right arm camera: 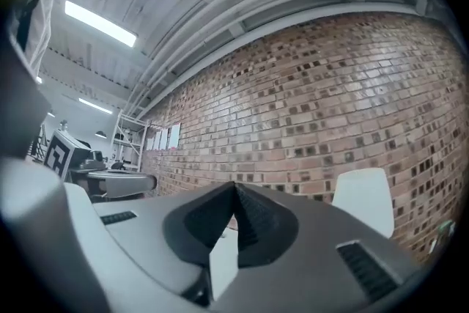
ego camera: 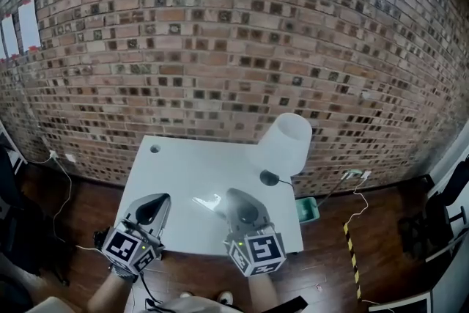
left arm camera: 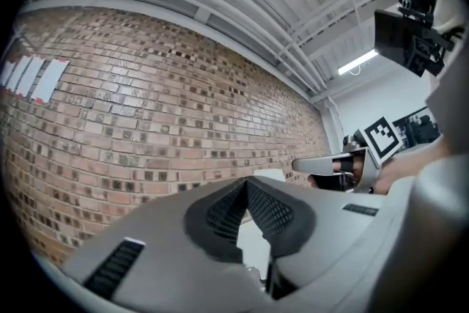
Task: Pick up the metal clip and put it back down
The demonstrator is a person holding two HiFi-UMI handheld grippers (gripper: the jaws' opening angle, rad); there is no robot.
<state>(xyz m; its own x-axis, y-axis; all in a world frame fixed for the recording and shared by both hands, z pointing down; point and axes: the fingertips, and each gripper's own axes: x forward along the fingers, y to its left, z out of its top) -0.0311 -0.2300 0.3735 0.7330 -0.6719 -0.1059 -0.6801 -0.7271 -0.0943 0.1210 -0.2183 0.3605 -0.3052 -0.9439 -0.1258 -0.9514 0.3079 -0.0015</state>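
Note:
A small shiny piece, which looks like the metal clip, lies on the white table near its front edge. My right gripper hovers just right of it with its jaws shut and nothing between them; in the right gripper view the tips meet against the brick wall. My left gripper hangs over the table's front left part, also shut and empty, its tips touching in the left gripper view. Both point roughly level towards the wall. Each gripper view shows the other gripper off to its side.
A lamp with a white shade and a dark base stands at the table's right rear. A brick wall rises behind. A green bin and cables lie on the wooden floor at the right.

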